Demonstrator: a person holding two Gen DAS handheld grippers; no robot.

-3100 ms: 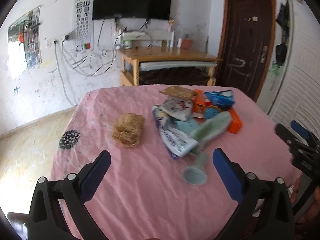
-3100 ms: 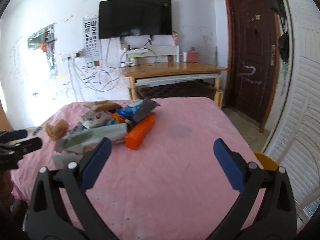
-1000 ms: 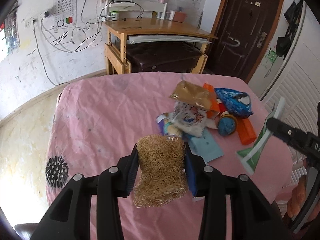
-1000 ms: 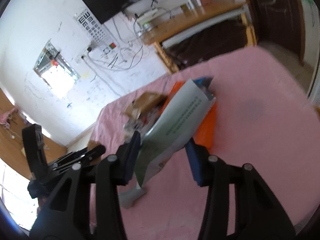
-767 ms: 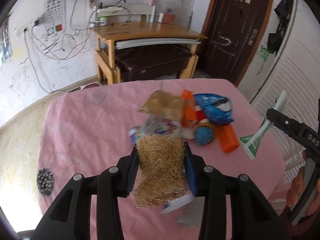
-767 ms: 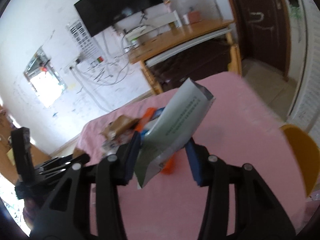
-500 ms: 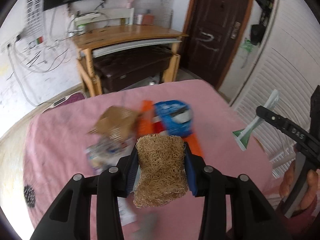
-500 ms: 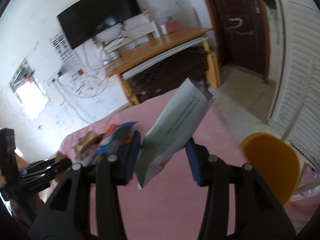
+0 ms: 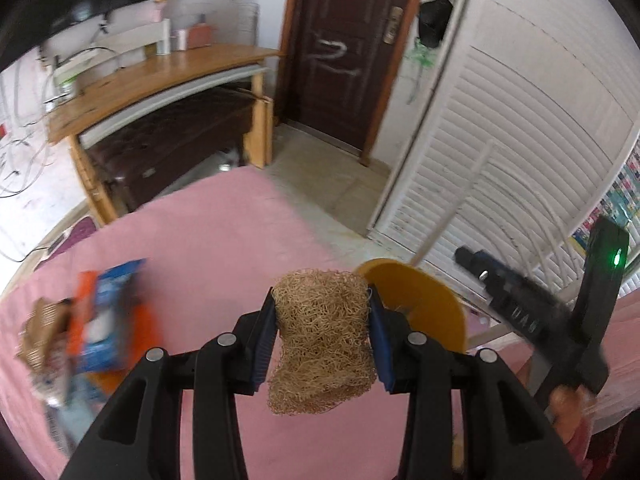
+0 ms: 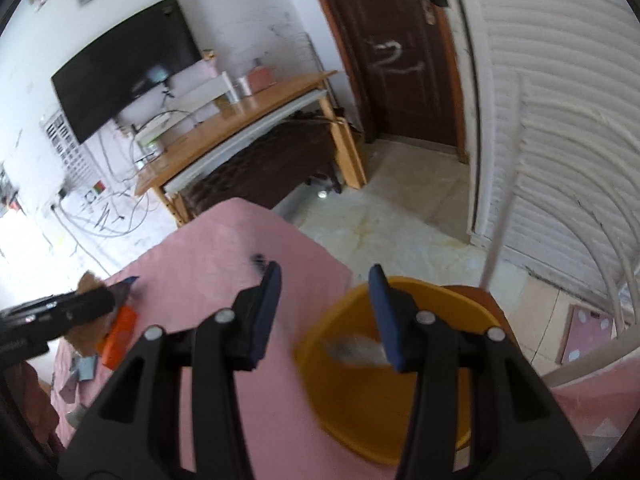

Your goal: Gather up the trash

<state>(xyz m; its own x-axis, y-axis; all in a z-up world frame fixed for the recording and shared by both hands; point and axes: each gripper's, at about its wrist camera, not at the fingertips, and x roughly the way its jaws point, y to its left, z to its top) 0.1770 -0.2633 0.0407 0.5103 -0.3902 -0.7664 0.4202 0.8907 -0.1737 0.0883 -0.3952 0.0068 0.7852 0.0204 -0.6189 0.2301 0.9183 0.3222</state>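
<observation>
Clenching upright fibre wad [image 9: 322, 340], left hand-held gripper [image 9: 322, 334]; right hand-held gripper [image 10: 326, 312] released

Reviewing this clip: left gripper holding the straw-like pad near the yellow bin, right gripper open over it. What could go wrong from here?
1. The left gripper clamps the fibrous pad while the yellow bin sits beyond the pink table's edge; released too early, the pad may land on the table or floor.
2. The right gripper hangs open over the bin; both grippers converging there might collide.
</observation>
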